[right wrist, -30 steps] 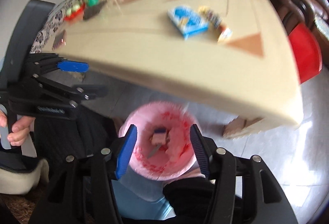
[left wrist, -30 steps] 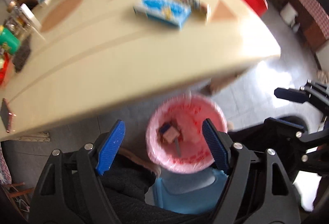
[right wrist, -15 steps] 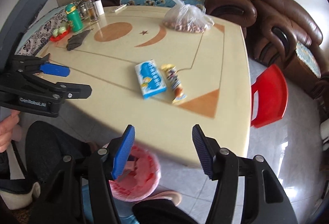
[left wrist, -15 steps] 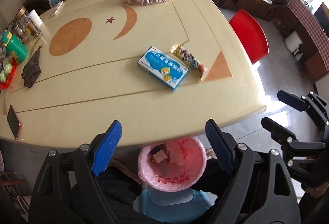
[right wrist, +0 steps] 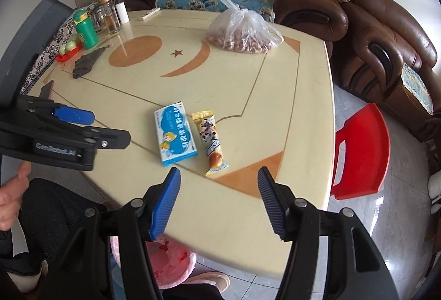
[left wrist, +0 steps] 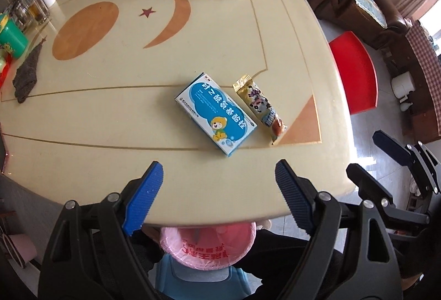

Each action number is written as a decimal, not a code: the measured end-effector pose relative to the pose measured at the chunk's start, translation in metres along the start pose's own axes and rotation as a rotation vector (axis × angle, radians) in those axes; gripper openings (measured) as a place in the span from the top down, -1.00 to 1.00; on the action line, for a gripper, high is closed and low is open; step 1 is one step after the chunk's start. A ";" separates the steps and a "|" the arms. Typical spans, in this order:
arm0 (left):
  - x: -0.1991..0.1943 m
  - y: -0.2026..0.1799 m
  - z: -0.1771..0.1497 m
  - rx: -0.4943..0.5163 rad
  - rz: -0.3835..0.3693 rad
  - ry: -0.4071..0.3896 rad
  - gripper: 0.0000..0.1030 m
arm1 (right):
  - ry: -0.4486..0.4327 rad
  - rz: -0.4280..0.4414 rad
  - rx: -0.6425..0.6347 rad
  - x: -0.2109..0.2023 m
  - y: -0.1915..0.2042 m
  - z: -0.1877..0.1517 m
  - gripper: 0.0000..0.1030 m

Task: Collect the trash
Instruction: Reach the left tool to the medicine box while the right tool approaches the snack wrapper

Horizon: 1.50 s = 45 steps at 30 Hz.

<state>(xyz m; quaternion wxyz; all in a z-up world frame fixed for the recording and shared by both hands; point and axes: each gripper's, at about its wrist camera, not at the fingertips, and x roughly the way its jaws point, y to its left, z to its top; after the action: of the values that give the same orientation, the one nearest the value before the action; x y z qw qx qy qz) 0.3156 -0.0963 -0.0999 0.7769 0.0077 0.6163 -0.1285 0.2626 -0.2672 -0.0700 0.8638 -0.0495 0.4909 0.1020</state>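
Both tools have lifted away from the pink-lined bin (left wrist: 206, 244) and now hang over the table (left wrist: 110, 107). Left tool (left wrist: 217, 189) and right tool (right wrist: 217, 198) each stand apart and empty. Ahead on the table, a blue box (left wrist: 216, 118) and a snack wrapper (left wrist: 260, 107) lie just beside each other.

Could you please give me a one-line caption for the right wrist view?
Right gripper open and empty above the table edge, facing a blue box and snack wrapper.
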 end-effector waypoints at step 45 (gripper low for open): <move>0.128 0.036 0.054 -0.361 0.019 0.143 -0.58 | 0.128 0.028 -0.161 0.158 -0.003 0.011 -0.12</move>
<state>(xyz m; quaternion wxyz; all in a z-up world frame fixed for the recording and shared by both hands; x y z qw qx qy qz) 0.4011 -0.0954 -0.2153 0.7211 -0.1169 0.6828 -0.0074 0.3507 -0.2480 -0.2001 0.8225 -0.1184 0.5357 0.1500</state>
